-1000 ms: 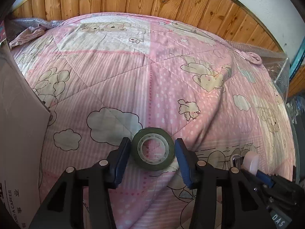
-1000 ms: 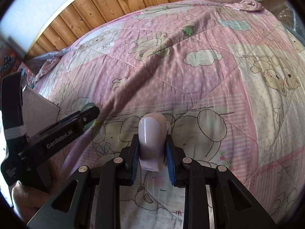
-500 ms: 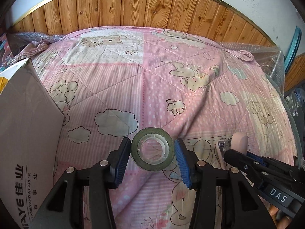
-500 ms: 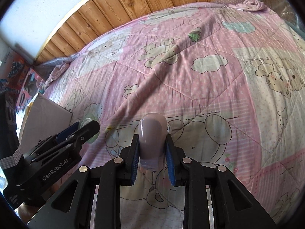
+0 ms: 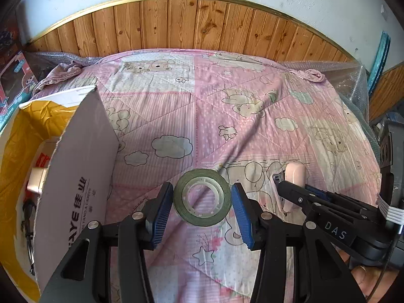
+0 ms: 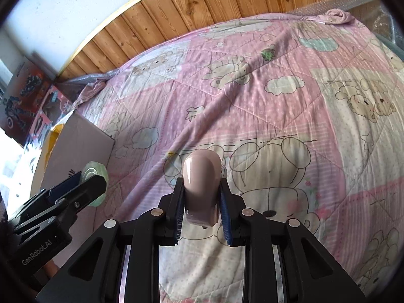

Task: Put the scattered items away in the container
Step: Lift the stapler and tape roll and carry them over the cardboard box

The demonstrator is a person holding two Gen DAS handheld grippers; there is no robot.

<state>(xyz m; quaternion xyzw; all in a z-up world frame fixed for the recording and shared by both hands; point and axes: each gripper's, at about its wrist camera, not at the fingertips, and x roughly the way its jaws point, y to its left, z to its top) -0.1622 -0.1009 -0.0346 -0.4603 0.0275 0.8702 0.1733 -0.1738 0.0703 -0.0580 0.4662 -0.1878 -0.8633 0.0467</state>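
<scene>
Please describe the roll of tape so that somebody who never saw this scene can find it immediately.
Start at the pink bear-print quilt that covers the bed, with the cardboard box at its left edge. Just right of the box, the left gripper holds the roll of tape: a dark green ring with a clear core, the only ring-shaped item.

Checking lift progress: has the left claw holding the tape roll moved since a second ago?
Yes. The left claw with the tape roll has risen and pulled back; the cardboard box now shows its inside.
</scene>
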